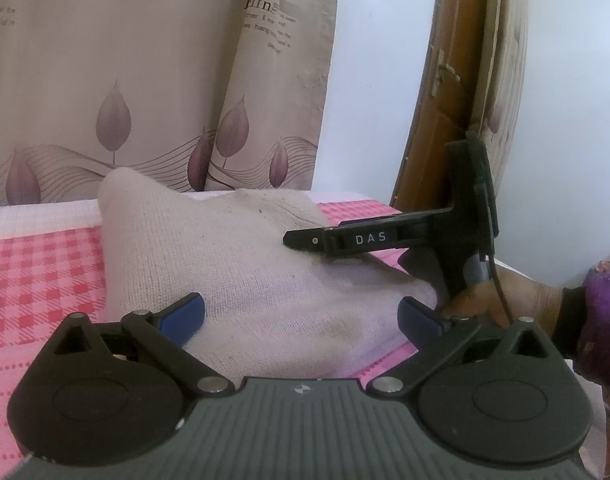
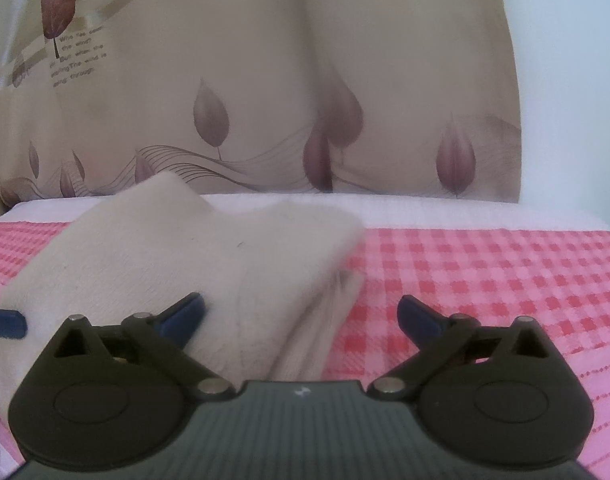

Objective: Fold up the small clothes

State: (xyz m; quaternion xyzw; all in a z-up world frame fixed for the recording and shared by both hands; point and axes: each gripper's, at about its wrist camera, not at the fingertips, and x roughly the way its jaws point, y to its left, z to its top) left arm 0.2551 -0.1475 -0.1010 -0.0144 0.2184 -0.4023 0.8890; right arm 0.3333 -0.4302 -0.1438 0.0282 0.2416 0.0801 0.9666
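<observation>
A pale beige knitted garment (image 1: pixel 233 264) lies folded on a pink checked cloth (image 1: pixel 37 280). My left gripper (image 1: pixel 301 316) is open, its blue fingertips (image 1: pixel 185 312) spread just over the near part of the garment. The right gripper's black body (image 1: pixel 385 238) is seen from the side over the garment's right edge. In the right wrist view the garment (image 2: pixel 177 252) lies left of centre, its folded layers showing at the right edge. My right gripper (image 2: pixel 301 316) is open, its left fingertip (image 2: pixel 187 314) over the garment, its right fingertip (image 2: pixel 419 316) over the cloth (image 2: pixel 485 280).
A beige curtain with purple leaves (image 1: pixel 145 80) hangs behind the surface. A brown wooden door (image 1: pixel 445 92) stands at the right, beside a white wall. The person's hand and purple sleeve (image 1: pixel 597 320) are at the right edge. One blue fingertip of the left gripper (image 2: pixel 5 324) shows at the left.
</observation>
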